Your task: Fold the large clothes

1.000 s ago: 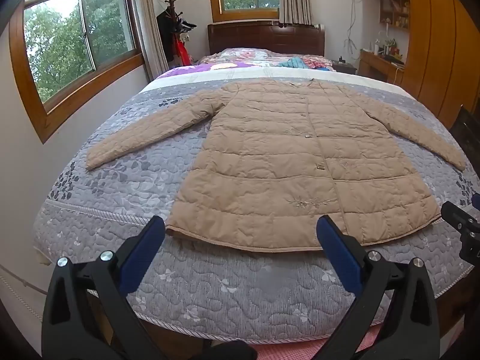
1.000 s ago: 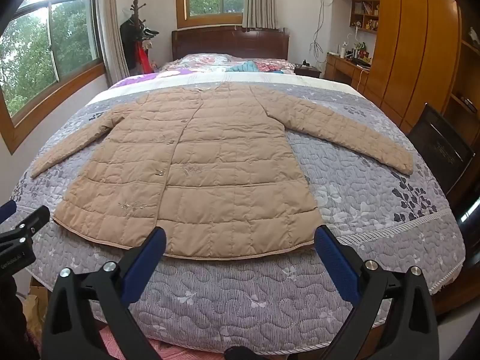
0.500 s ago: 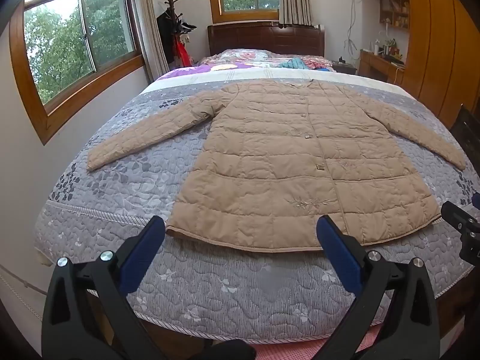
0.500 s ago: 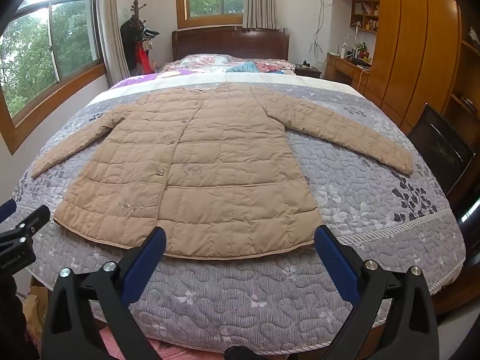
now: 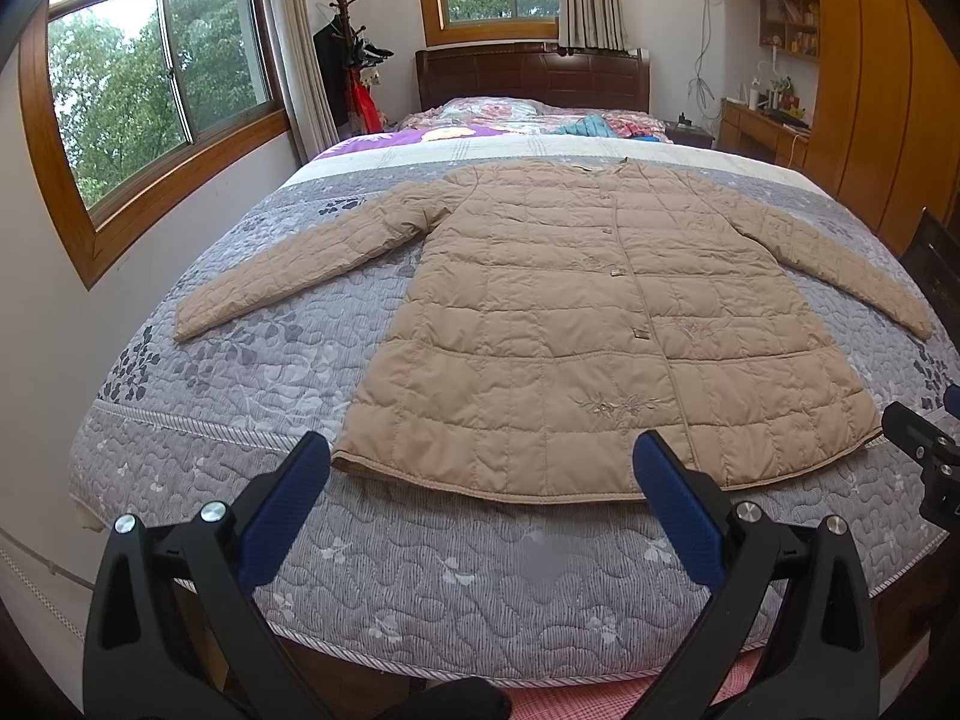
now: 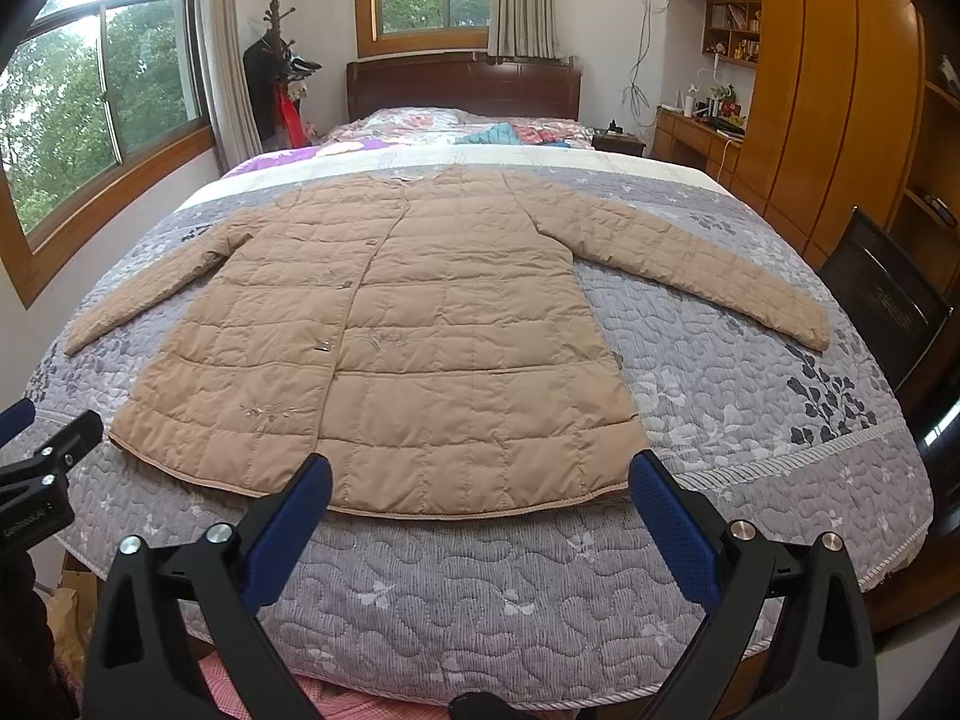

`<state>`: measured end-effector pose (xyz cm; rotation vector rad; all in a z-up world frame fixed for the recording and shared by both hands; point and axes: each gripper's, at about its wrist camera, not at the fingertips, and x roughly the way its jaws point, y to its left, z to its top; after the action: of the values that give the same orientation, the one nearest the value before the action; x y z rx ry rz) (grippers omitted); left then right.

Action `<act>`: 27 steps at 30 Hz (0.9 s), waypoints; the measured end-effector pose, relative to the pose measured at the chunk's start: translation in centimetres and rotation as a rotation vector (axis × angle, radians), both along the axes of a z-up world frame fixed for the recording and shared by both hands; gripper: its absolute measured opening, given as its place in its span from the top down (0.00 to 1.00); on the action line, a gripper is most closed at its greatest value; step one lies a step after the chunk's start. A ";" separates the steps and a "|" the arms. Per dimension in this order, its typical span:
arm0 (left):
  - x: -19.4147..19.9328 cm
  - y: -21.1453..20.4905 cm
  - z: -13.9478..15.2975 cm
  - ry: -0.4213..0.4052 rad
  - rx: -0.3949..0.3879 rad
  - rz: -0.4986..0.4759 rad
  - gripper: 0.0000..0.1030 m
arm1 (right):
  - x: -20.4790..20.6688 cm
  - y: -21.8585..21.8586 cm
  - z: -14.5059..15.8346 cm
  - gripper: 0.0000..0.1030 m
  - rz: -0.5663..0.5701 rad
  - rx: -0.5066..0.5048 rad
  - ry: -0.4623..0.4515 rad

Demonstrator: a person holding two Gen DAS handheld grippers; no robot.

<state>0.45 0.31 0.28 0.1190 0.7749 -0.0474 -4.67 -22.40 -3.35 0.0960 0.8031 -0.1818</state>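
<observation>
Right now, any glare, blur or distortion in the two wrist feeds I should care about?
Left wrist: strong fisheye bowing, the bed edge curves and the corners vignette black; the side window blows out at the sky; a small smudged patch on the quilt. Right wrist: same bowing, soft even daylight, quilted coat sharp with no hard shadows. Both open tools read clearly.

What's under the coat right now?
The coat lies flat on the grey quilt, which shows all around it. Whatever lies directly beneath the coat is covered.
</observation>
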 end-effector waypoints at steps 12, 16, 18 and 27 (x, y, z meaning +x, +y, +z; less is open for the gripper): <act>-0.2 0.0 0.0 0.001 0.002 0.000 0.03 | 0.0 0.1 0.1 0.04 0.002 0.001 -0.001; -0.2 -0.1 0.0 0.000 0.003 0.000 0.03 | 0.0 0.2 0.1 0.04 0.003 0.001 -0.001; -0.2 -0.1 0.0 0.001 0.003 -0.001 0.03 | 0.0 0.1 0.1 0.04 0.003 0.002 -0.001; -0.2 -0.1 0.0 0.001 0.004 0.000 0.03 | 0.1 0.1 0.1 0.04 0.002 0.003 0.000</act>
<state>0.27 0.17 0.32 0.1228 0.7763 -0.0461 -4.61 -22.31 -3.28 0.0980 0.8033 -0.1788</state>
